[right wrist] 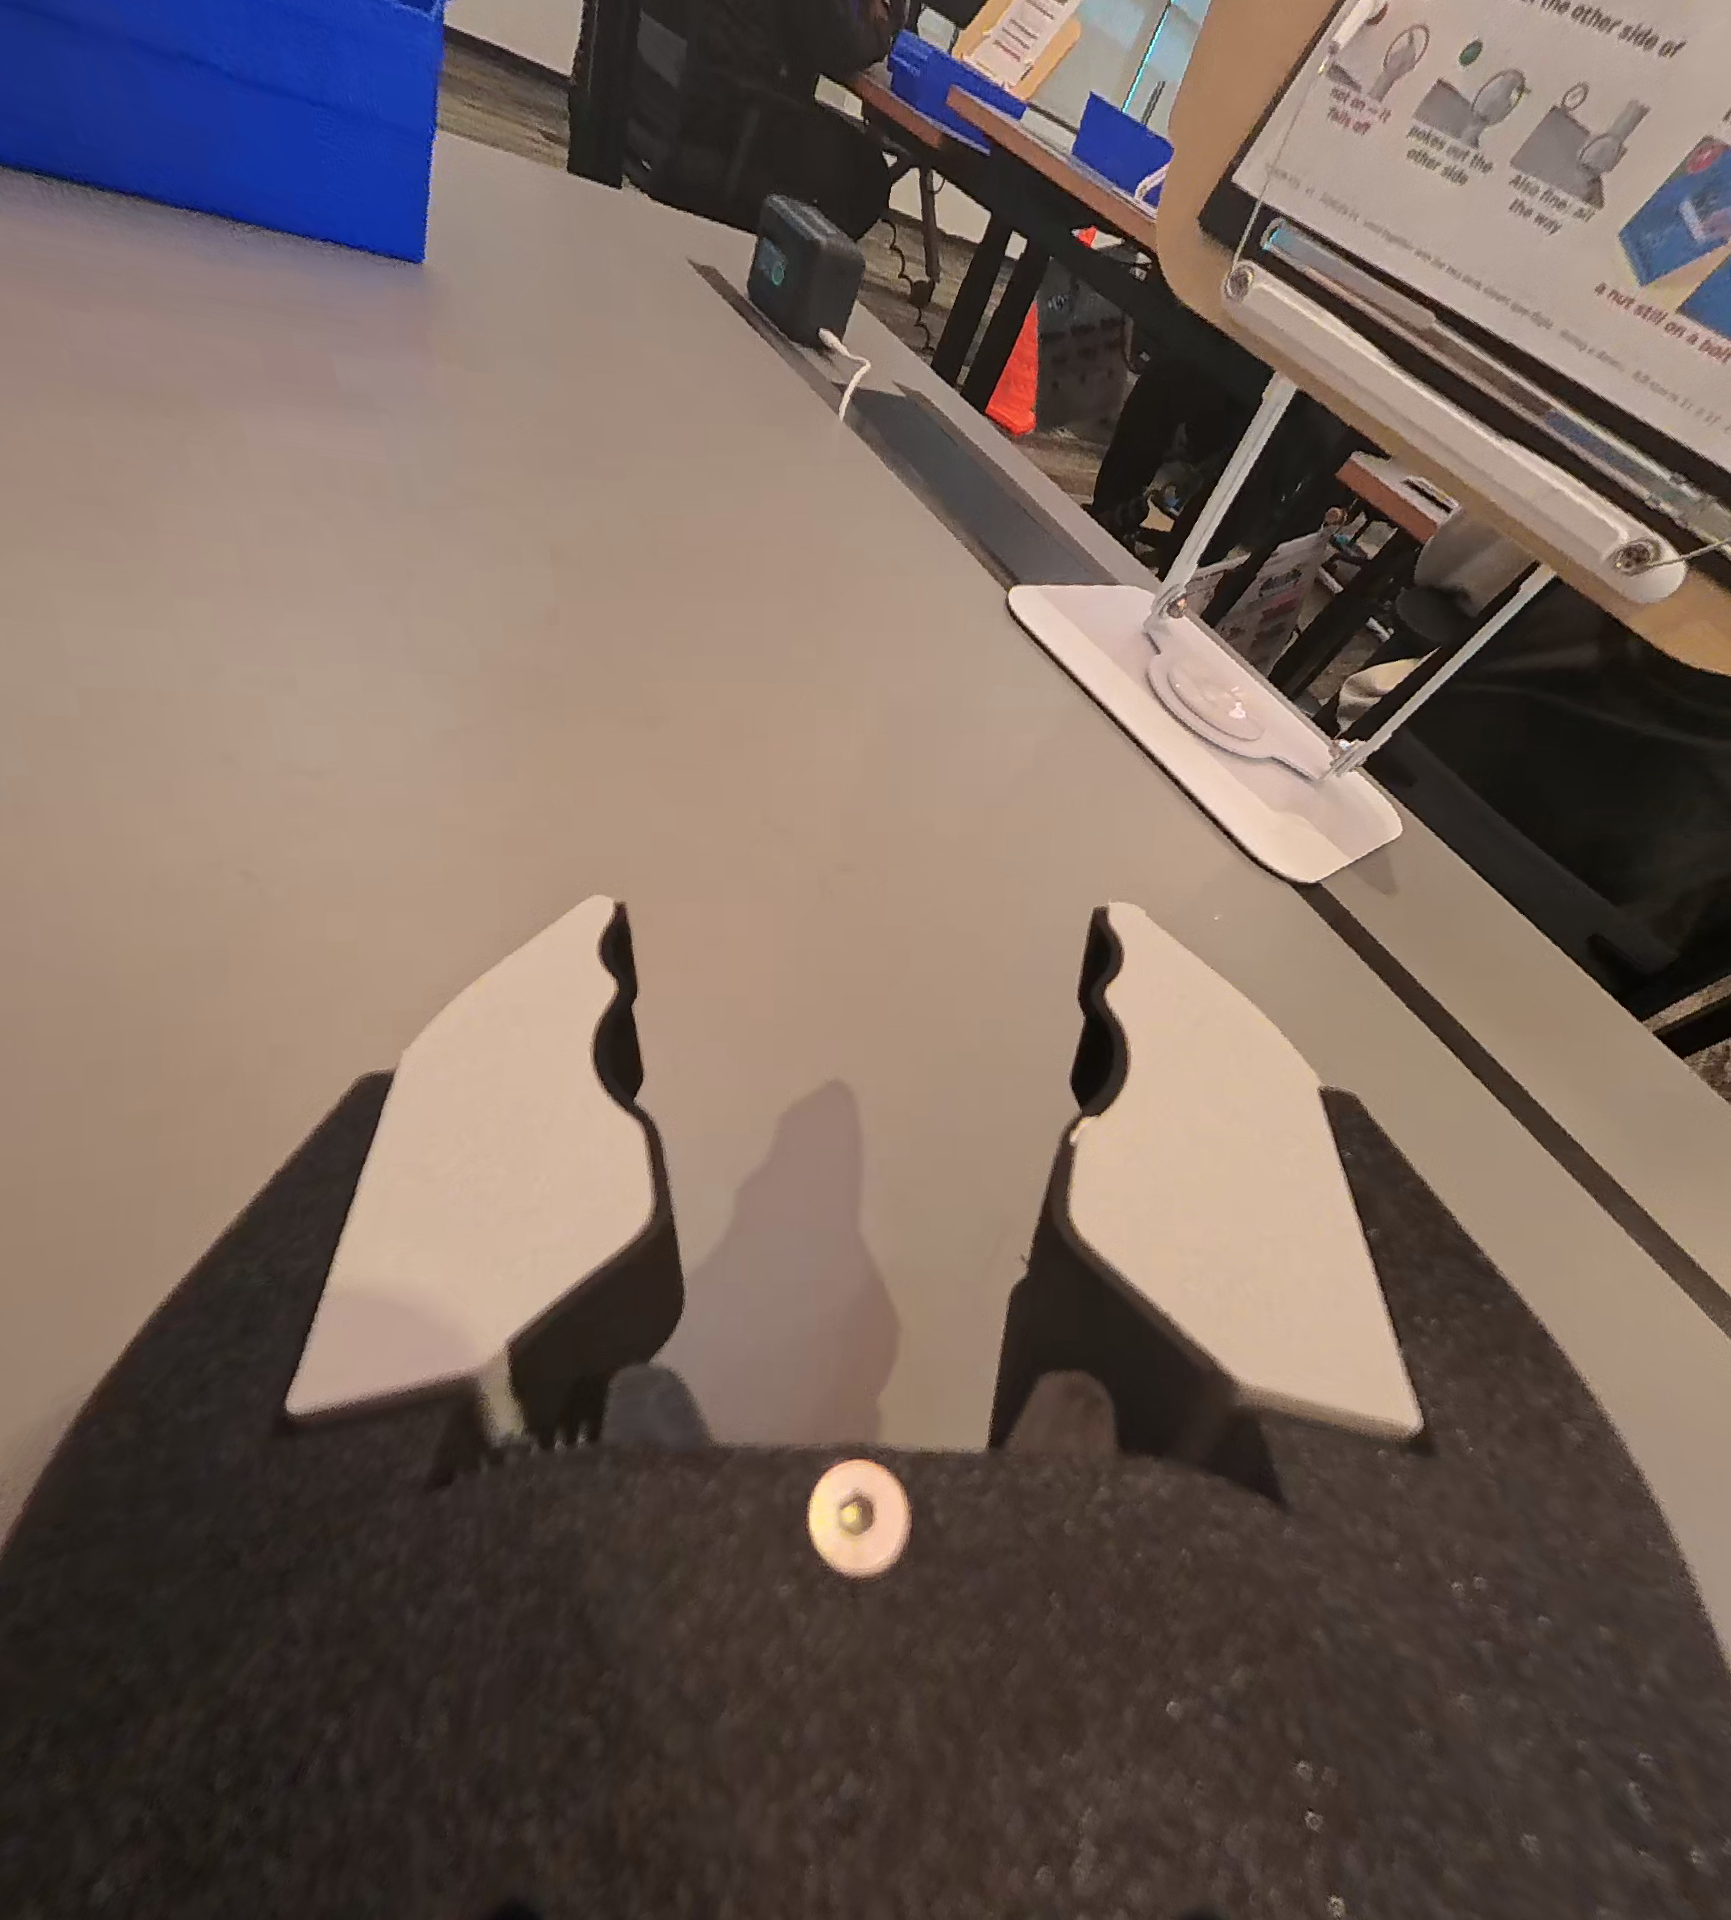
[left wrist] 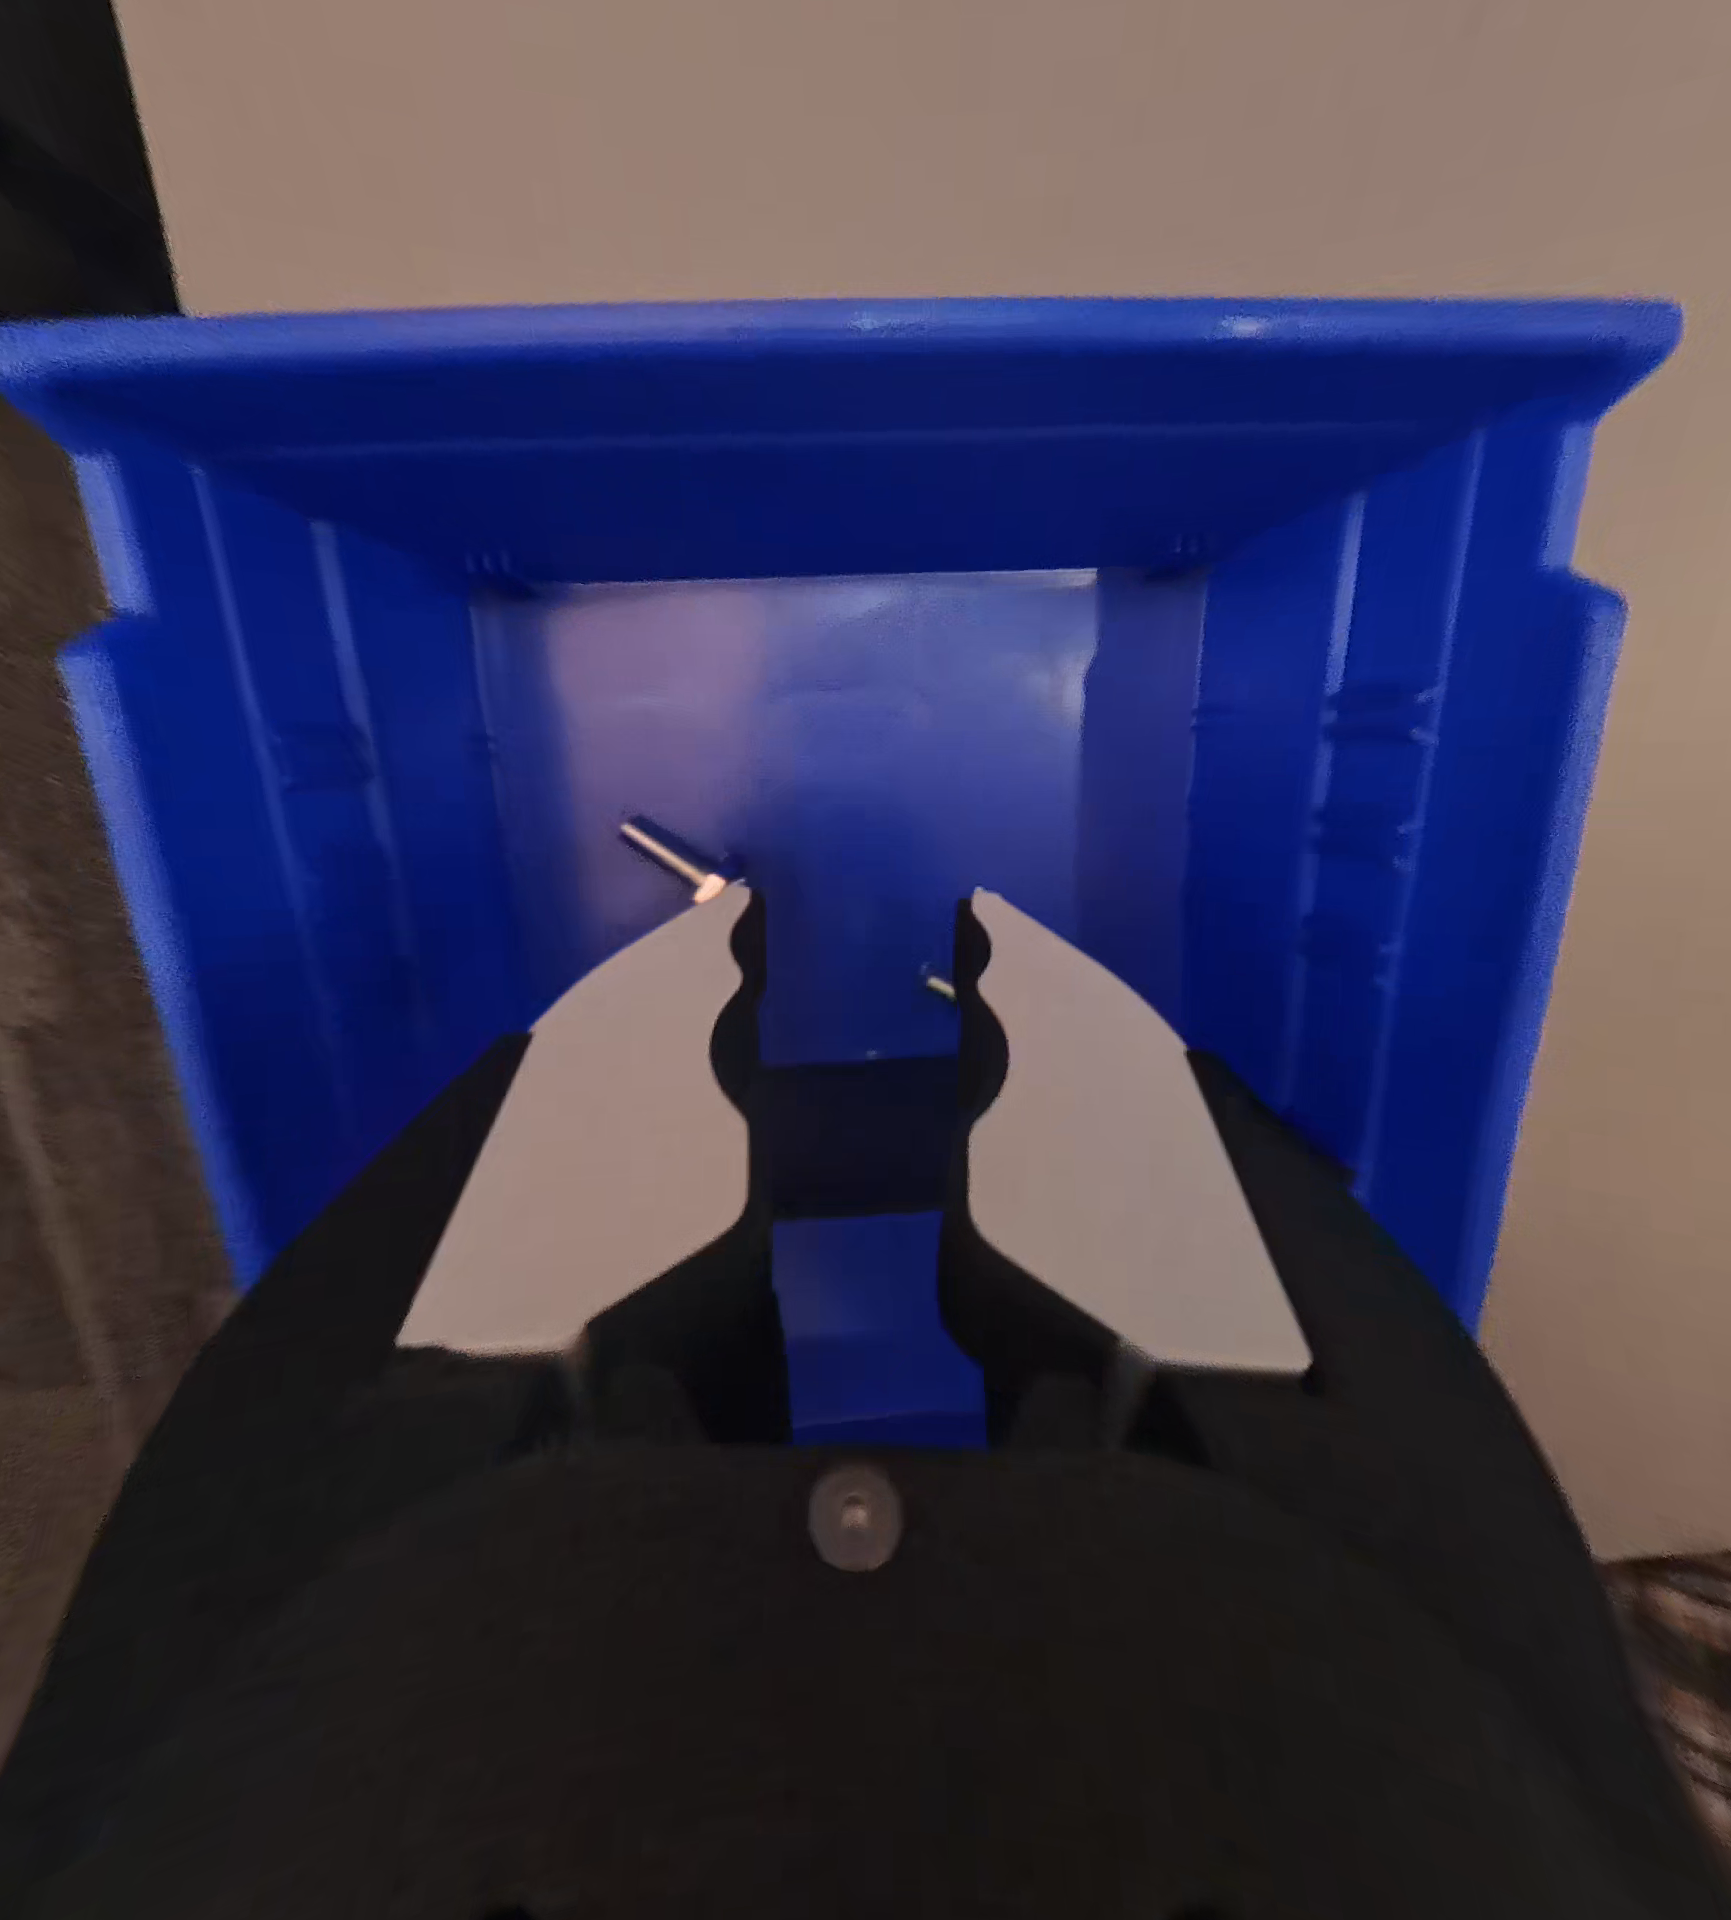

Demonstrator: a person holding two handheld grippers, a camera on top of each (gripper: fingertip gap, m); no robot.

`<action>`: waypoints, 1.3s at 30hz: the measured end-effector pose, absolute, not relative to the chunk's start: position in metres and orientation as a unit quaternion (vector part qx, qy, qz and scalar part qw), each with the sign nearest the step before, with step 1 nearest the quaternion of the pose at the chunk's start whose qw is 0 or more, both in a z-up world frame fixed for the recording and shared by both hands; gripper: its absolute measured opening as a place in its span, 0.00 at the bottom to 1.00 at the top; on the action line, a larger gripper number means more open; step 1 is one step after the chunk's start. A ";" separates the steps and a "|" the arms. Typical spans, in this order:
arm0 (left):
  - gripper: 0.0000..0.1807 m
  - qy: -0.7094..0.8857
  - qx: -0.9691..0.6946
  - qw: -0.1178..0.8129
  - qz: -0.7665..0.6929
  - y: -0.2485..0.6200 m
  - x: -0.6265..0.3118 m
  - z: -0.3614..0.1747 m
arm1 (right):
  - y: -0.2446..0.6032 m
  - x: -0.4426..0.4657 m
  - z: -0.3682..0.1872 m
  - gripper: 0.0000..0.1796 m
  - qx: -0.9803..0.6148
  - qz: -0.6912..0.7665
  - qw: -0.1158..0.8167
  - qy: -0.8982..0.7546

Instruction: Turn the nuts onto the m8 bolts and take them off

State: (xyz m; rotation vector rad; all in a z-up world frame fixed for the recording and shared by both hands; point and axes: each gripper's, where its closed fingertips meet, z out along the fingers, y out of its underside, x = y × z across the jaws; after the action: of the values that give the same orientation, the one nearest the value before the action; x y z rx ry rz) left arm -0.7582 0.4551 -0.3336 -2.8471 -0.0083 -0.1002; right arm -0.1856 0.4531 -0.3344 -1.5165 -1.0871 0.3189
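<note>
My left gripper (left wrist: 859, 902) points down into a blue plastic bin (left wrist: 830, 416), jaws apart with nothing clearly between them. On the bin floor, one silver bolt (left wrist: 679, 860) lies just past the left fingertip. A second, smaller silver piece (left wrist: 939, 985) shows beside the right finger. A dark band crosses the gap lower between the fingers; I cannot tell what it is. No nuts show. My right gripper (right wrist: 859, 914) is open and empty, low over the grey table (right wrist: 321, 623). The blue bin also shows in the right wrist view (right wrist: 175, 114), far to the upper left.
A white stand base (right wrist: 1214, 717) holds a tilted instruction board (right wrist: 1567, 208) at the table's right edge. A small black device (right wrist: 804, 270) with a white cable sits by a dark strip along that edge. Other tables and chairs lie beyond. The grippers' ends are close to 60 cm from one another. About 8 cm separates my left fingertips from the silver bolt (left wrist: 679, 860).
</note>
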 end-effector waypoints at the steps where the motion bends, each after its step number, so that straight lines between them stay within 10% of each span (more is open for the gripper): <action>1: 0.18 -0.020 -0.989 0.140 -0.051 0.456 -0.756 -0.337 | 0.453 -0.186 -0.333 0.45 -0.648 0.137 0.587 -0.465; 39: 0.15 -0.148 -0.989 -0.011 0.008 0.446 -0.800 -0.404 | 0.447 -0.186 -0.318 0.45 -0.632 0.134 0.606 -0.464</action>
State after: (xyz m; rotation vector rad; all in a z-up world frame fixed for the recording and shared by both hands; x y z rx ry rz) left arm -0.7997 0.4463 -0.4040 -3.1290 -0.4677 0.0240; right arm -0.1857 0.4474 -0.3184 -1.4627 -1.0719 0.3094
